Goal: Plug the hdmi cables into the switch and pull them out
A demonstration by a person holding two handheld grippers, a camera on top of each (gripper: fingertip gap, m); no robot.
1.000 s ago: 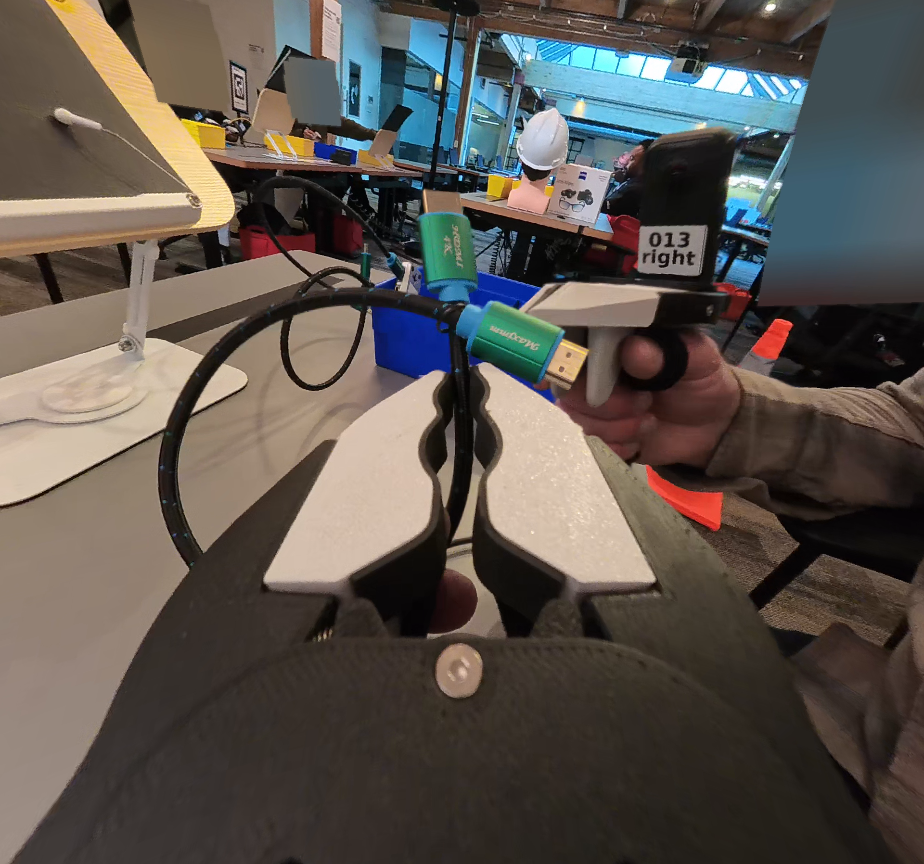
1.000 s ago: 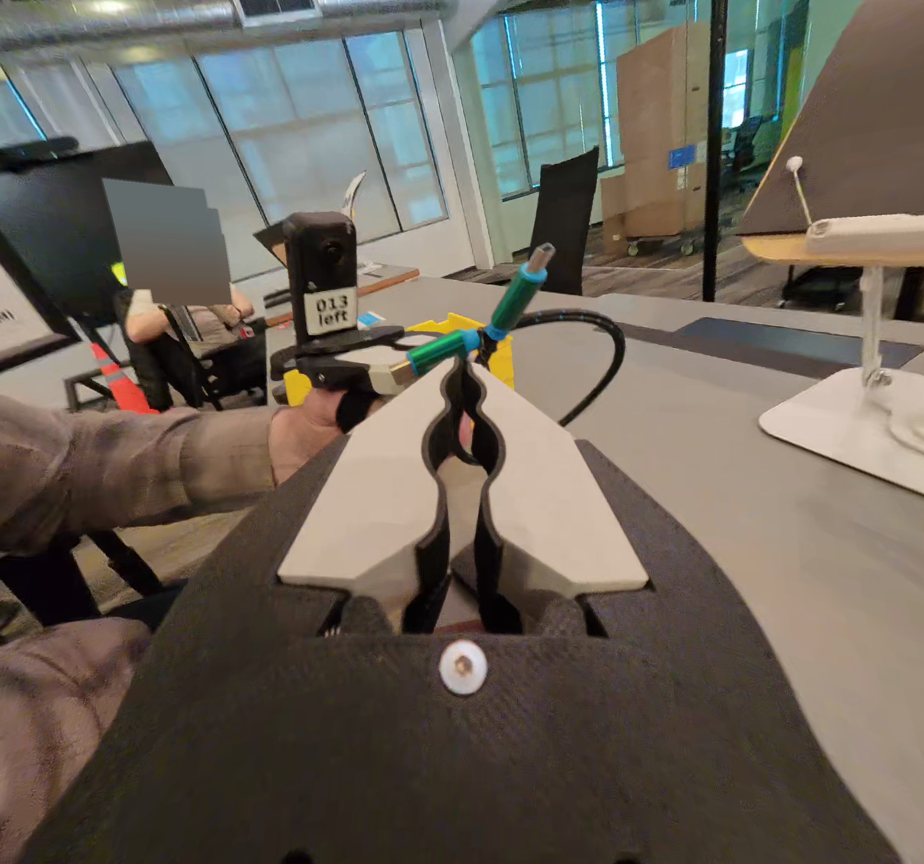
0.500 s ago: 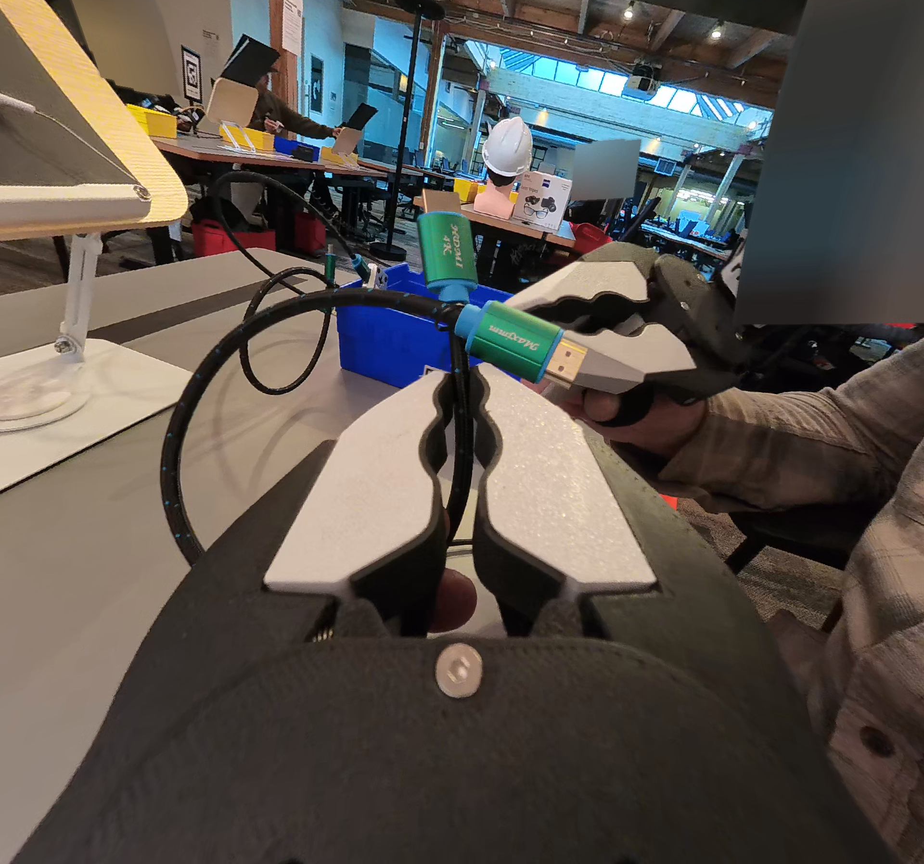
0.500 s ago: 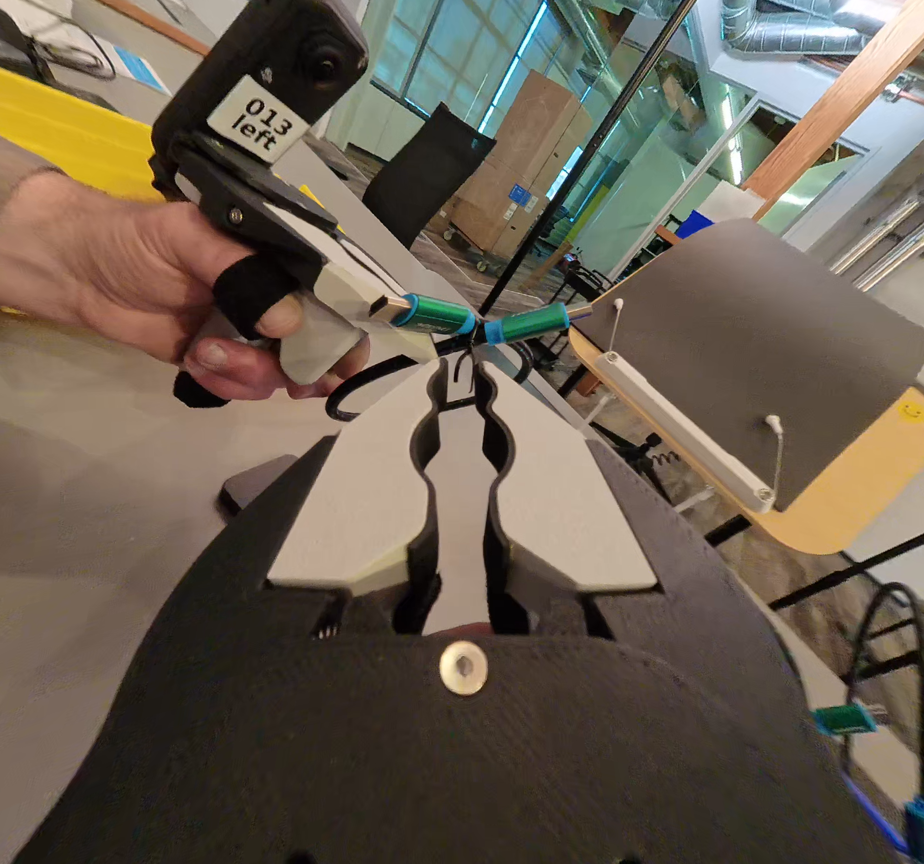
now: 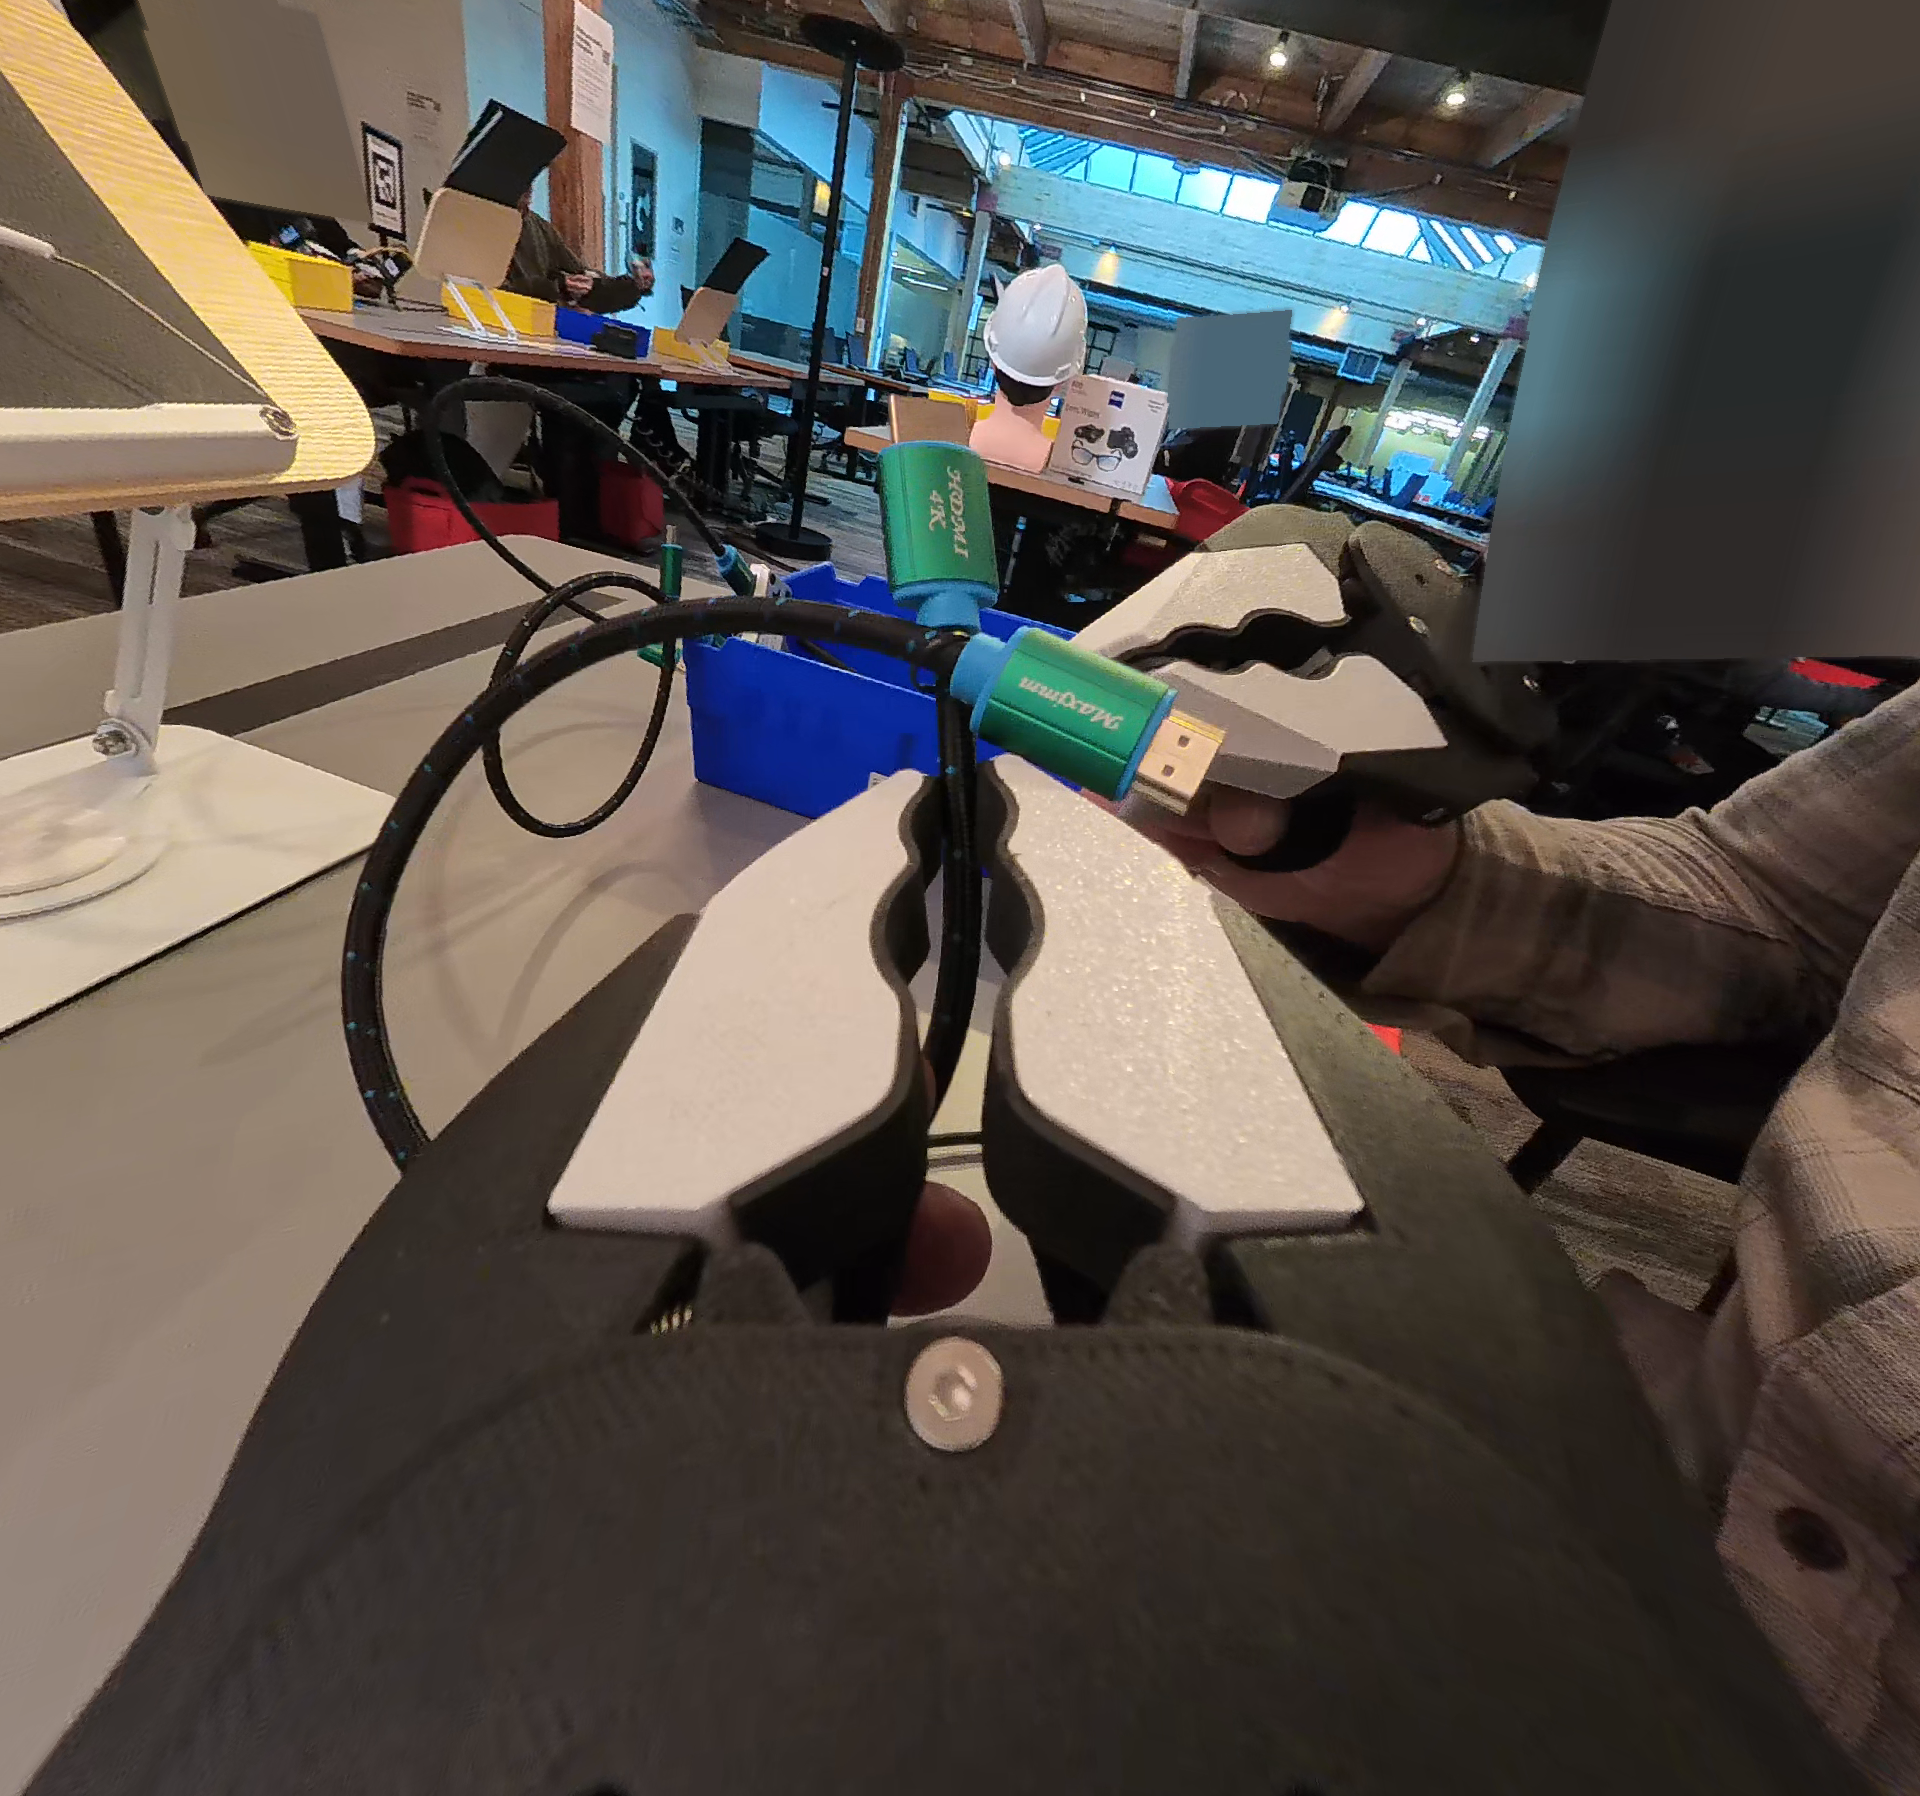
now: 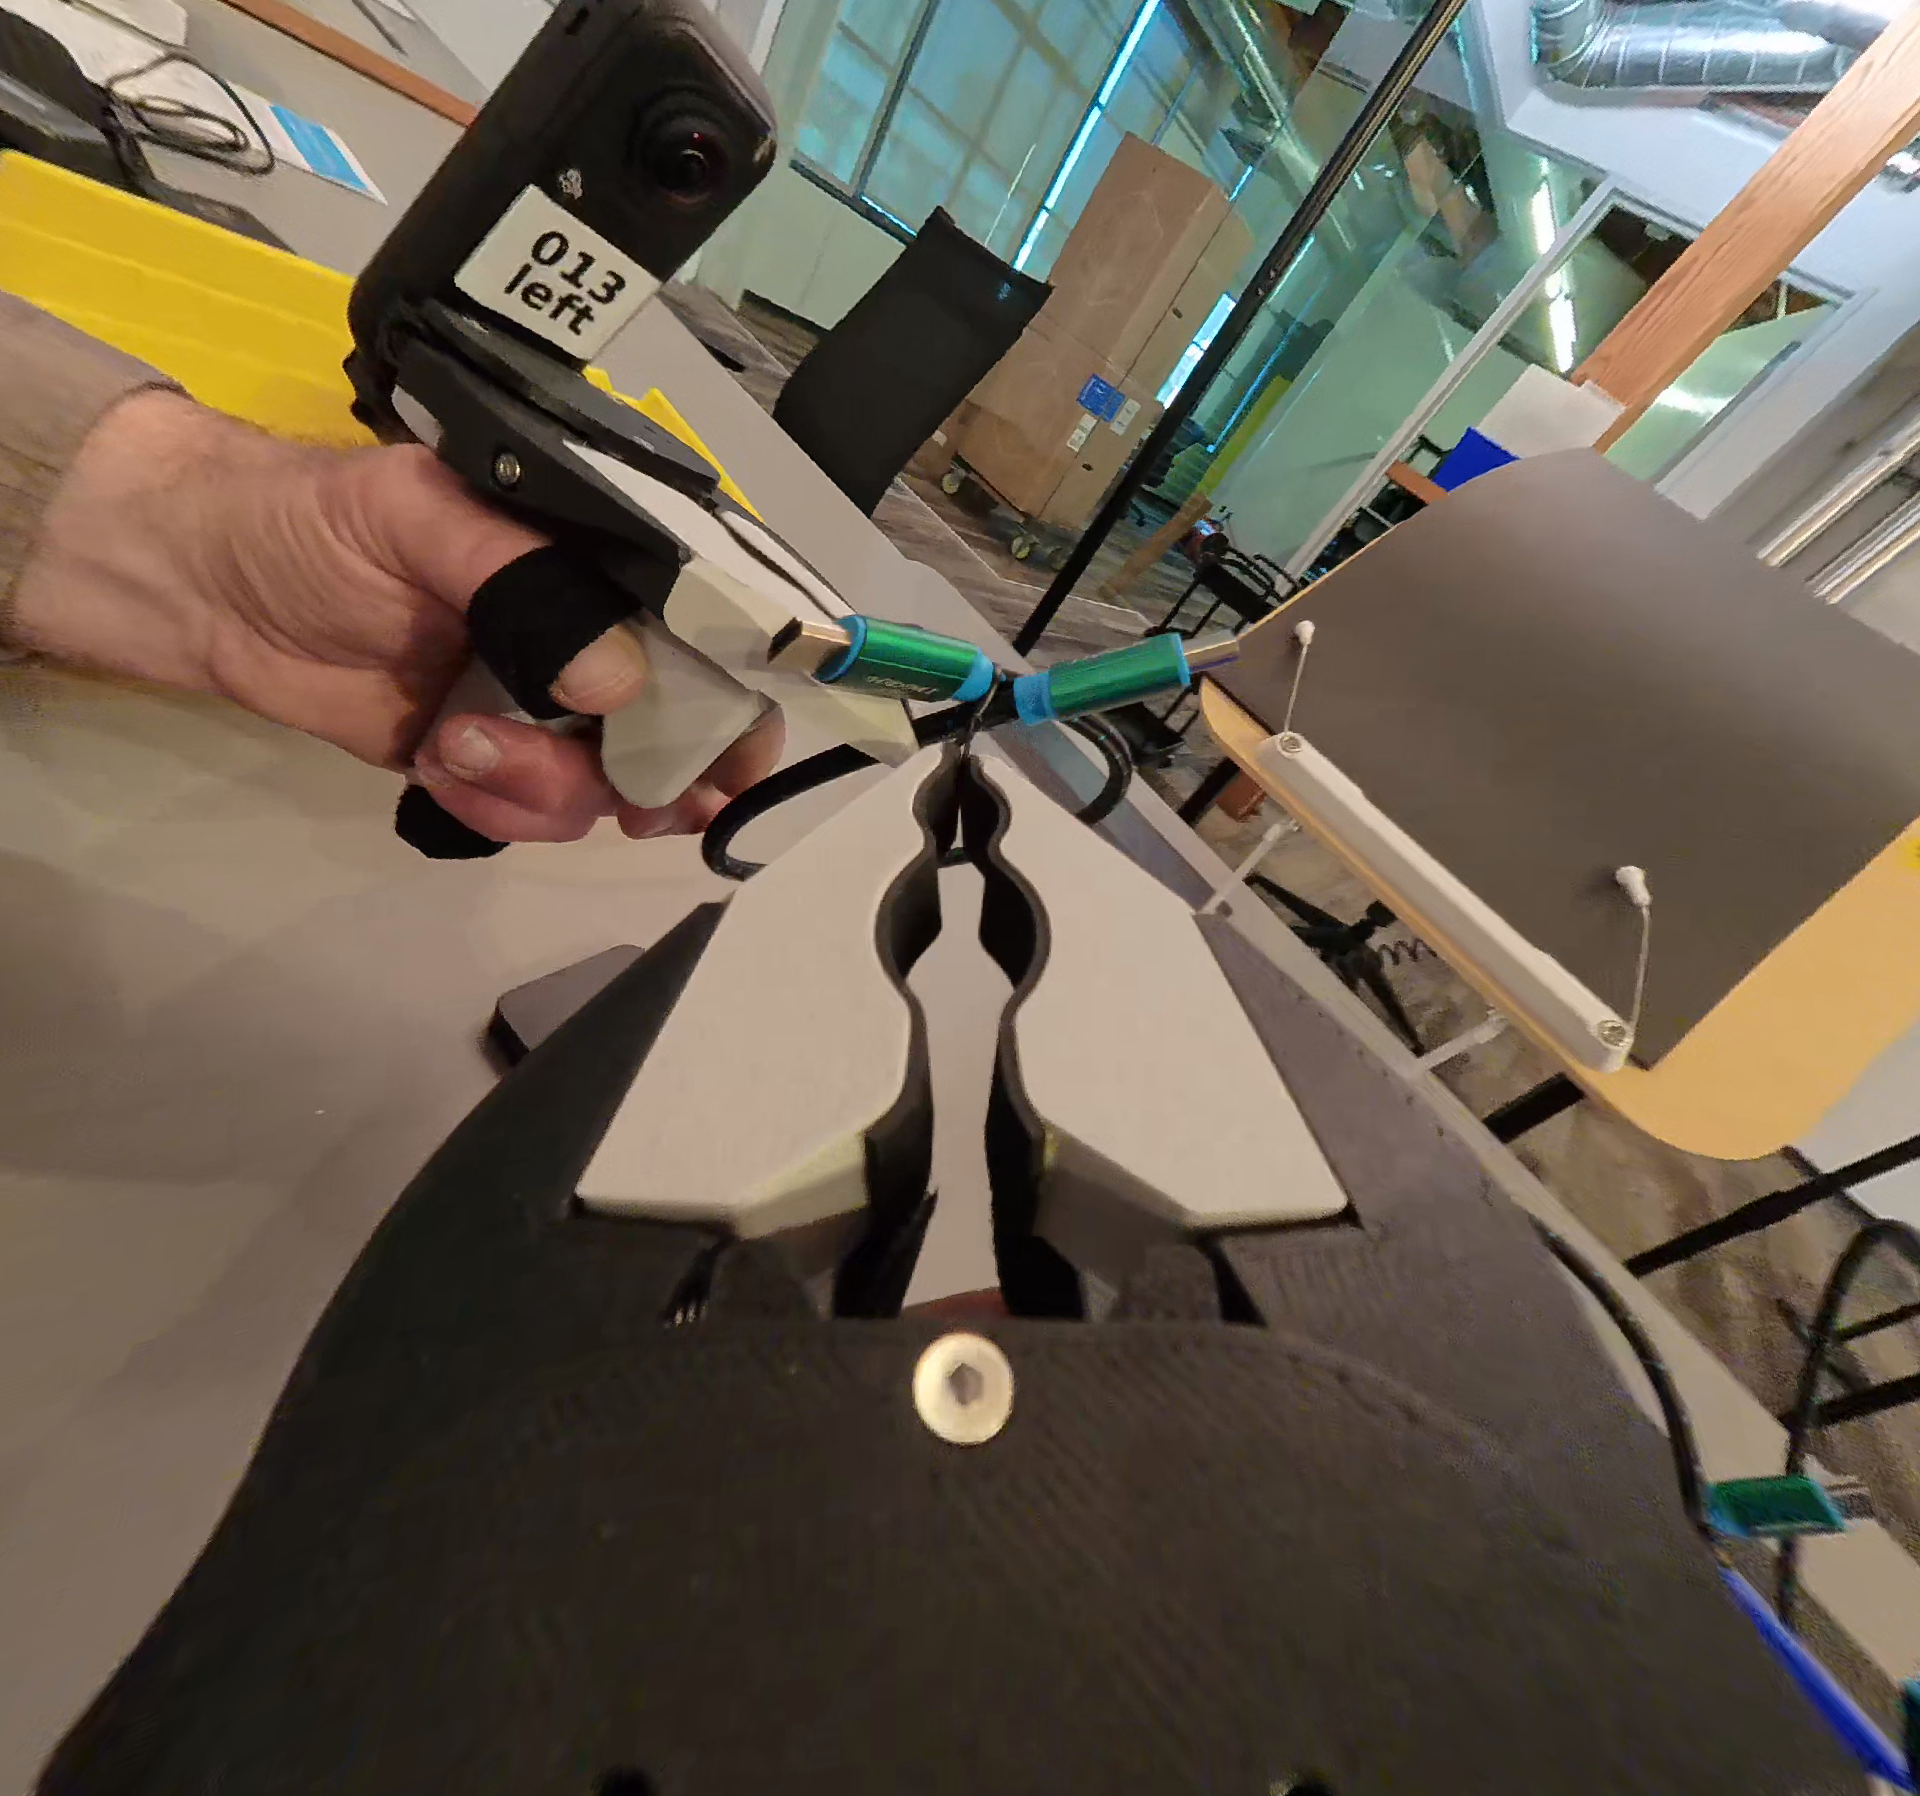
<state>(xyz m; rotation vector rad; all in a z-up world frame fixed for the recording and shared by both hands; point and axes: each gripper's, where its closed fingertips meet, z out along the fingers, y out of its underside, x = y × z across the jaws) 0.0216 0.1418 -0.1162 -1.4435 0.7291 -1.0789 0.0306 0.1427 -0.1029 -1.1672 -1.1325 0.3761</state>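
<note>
HDMI cable (image 5: pixel 665 650) first: it's up in the air in front of me, a black braided loop with two green plugs, and my left tongs (image 5: pixel 951 811) are clamped on the braid right where the loop crosses itself. One green plug (image 5: pixel 935 531) stands upright just above the tips, the other green plug (image 5: pixel 1081 718) points right with its gold end bare. My right tongs (image 6: pixel 961 780) are coming in nose to nose; in the right wrist view their tips look pinched nearly together at that same crossing, with a thin dark strand between them, though I can't tell for sure whether they really grip the braid or only touch it. So, as I judge it, this is a handover or a re-grip in mid-air, above the grey counter (image 5: pixel 208 1175). Behind sits a blue bin (image 5: pixel 800 728) with more cables poking out. I see no switch for certain anywhere; a small dark block (image 6: pixel 551 1003) on the counter might be it, too little shows. Nothing plugged in yet, by my reckoning: the plugging and the pulling out are all left.
</note>
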